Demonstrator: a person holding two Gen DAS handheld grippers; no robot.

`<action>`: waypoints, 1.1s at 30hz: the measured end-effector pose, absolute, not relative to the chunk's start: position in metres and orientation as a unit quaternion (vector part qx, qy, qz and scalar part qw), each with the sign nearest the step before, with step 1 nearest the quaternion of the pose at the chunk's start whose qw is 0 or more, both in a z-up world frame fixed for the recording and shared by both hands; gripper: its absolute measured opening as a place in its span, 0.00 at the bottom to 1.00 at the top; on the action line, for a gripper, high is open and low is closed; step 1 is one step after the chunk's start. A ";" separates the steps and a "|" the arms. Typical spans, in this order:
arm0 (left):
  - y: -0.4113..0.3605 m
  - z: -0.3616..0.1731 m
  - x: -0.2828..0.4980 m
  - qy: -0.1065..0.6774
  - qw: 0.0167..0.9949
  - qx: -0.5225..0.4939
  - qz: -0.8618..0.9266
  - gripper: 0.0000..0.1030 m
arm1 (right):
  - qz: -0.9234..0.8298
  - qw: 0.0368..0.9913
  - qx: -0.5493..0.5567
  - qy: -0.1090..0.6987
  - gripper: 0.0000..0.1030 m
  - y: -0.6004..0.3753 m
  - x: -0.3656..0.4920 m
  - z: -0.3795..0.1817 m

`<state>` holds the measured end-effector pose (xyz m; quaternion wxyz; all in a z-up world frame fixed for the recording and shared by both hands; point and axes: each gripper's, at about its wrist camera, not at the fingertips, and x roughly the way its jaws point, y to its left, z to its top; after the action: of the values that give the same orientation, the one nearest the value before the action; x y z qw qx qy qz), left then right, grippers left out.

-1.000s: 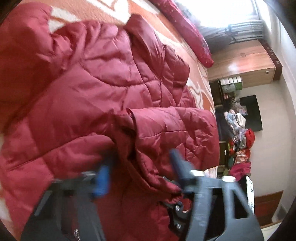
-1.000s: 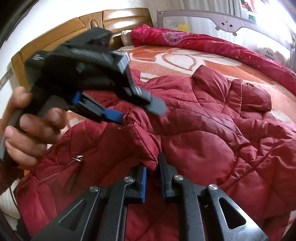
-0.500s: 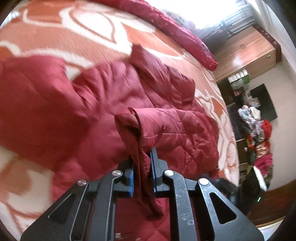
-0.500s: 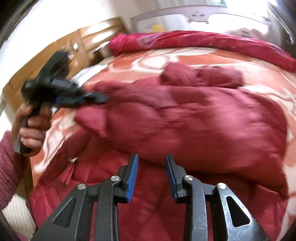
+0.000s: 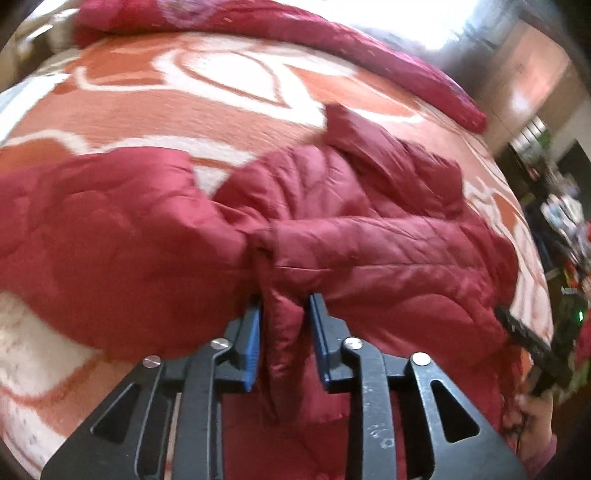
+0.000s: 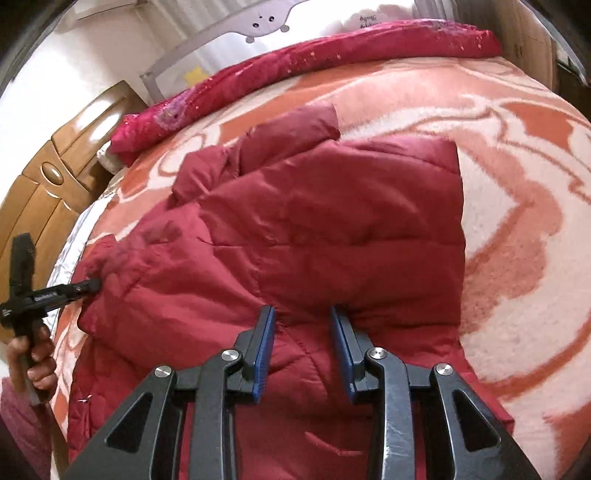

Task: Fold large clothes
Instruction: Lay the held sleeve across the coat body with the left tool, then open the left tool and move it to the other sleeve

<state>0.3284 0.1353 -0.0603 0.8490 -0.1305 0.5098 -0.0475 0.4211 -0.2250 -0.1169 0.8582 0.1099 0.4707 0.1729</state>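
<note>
A red quilted puffer jacket lies on the bed, its lower part folded up over the body. My left gripper has its jaws parted around a bunched fold of the jacket's edge, which hangs loosely between the blue pads without being pinched. In the right wrist view the left gripper touches the jacket's left edge. My right gripper is open and empty, just above the folded jacket's near edge. It also shows at the right edge of the left wrist view.
The bed has an orange and white patterned blanket. A rolled red quilt lies along the far side. A wooden headboard stands at the left. A grey bed rail is behind. Cluttered shelves stand beyond the bed.
My left gripper carried the jacket's edge across and has now opened its jaws around it. My right gripper let go a second ago, opened wider and pulled back to the folded jacket's near edge.
</note>
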 end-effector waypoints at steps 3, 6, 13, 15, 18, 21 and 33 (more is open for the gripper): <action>0.142 -0.048 0.317 0.491 0.860 -0.134 -0.020 0.26 | 0.170 0.861 0.103 0.469 0.32 -0.225 0.421 -0.119; 0.145 -0.028 0.297 0.468 0.869 -0.156 -0.040 0.26 | 0.172 0.861 0.097 0.468 0.34 -0.220 0.421 -0.120; 0.097 -0.036 0.292 0.488 0.853 -0.147 -0.114 0.26 | 0.175 0.862 0.084 0.467 0.40 -0.208 0.423 -0.123; 0.086 -0.053 0.299 0.503 0.853 -0.117 -0.076 0.26 | 0.178 0.860 0.083 0.471 0.40 -0.209 0.421 -0.119; 0.089 -0.077 0.308 0.520 0.845 -0.114 -0.051 0.26 | 0.185 0.868 0.095 0.451 0.40 -0.215 0.409 -0.100; 0.098 -0.089 0.308 0.520 0.843 -0.130 -0.047 0.23 | 0.185 0.877 0.074 0.437 0.40 -0.213 0.407 -0.087; 0.102 -0.102 0.299 0.498 0.858 -0.114 -0.058 0.22 | 0.156 0.860 0.014 0.485 0.38 -0.204 0.424 -0.135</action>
<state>0.2995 0.1021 -0.1020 0.8578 -0.1144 0.4977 -0.0578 0.4239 -0.2043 -0.1347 0.8602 0.0141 0.4853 0.1563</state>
